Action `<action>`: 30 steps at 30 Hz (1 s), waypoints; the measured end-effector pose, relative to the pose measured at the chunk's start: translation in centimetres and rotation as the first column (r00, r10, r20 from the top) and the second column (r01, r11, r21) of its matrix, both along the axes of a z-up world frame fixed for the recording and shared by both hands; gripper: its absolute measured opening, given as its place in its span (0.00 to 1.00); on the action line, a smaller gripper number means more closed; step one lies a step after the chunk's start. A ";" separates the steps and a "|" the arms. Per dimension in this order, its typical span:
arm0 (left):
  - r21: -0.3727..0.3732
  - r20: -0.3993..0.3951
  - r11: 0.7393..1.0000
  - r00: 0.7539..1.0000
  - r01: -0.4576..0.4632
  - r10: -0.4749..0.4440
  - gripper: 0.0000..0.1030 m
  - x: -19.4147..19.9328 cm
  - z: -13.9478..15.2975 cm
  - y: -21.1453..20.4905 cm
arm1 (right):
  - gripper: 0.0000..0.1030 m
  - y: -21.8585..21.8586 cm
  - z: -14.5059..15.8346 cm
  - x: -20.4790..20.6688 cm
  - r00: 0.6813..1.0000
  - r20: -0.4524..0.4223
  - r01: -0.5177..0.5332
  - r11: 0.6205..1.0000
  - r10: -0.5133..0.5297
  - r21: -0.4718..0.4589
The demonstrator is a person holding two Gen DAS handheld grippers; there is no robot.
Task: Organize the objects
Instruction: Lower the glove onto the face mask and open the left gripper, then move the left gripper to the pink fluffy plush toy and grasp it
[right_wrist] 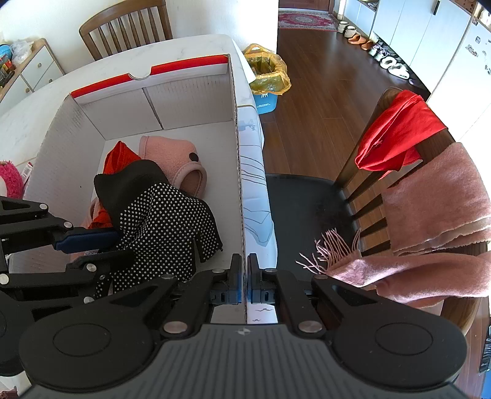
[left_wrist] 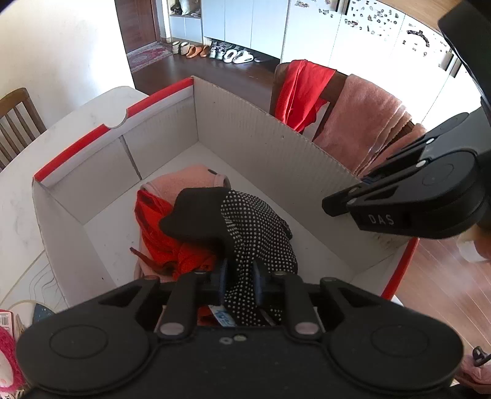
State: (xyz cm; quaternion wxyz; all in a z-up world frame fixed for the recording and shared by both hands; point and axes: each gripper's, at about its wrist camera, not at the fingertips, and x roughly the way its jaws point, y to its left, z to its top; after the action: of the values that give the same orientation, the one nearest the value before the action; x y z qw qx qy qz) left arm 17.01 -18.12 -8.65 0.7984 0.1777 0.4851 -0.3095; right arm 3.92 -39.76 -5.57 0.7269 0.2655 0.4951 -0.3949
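A white cardboard box (left_wrist: 260,144) with red rim stands on the table; it also shows in the right wrist view (right_wrist: 190,92). Inside lie a pink garment (left_wrist: 184,179), a red cloth (left_wrist: 156,236) and a black glove with white dots (left_wrist: 245,227). My left gripper (left_wrist: 239,276) is shut on the dotted glove (right_wrist: 159,211), holding it low inside the box over the clothes. My right gripper (right_wrist: 245,276) is shut on the box's right wall (right_wrist: 237,172), and shows in the left wrist view (left_wrist: 337,204).
A wooden chair (right_wrist: 307,208) right of the box carries a red cloth (right_wrist: 396,132) and a pink scarf (right_wrist: 429,214). A bin with a yellow bag (right_wrist: 267,76) stands on the floor. Another chair (right_wrist: 125,27) is behind the white table (right_wrist: 30,116). A pink fuzzy item (right_wrist: 10,181) lies left.
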 end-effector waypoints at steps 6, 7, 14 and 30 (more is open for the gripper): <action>-0.029 -0.002 1.000 1.000 -0.009 0.009 0.43 -0.3 0.5 0.3 | 0.02 0.3 -0.1 0.0 1.000 0.002 0.000 1.000 0.000 0.002; -0.033 0.007 0.999 1.000 -0.007 0.007 0.48 -0.5 0.7 0.3 | 0.02 0.3 -0.1 0.0 1.000 0.001 -0.001 1.000 0.001 0.001; -0.063 0.046 0.998 0.999 -0.025 0.028 0.64 -1.3 2.3 1.2 | 0.02 0.3 -0.2 -0.1 1.000 0.001 0.002 1.000 -0.002 0.001; -0.130 0.103 0.978 0.979 -0.163 0.177 0.85 -2.9 6.4 7.7 | 0.02 0.4 -0.2 -0.2 1.000 -0.007 0.006 1.000 -0.006 0.004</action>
State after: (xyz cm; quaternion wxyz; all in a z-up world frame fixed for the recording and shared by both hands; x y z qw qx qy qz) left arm 14.14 -10.44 -2.29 0.8576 0.1043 0.4324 -0.2583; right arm 3.67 -39.38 -5.74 0.7235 0.2672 0.4974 -0.3972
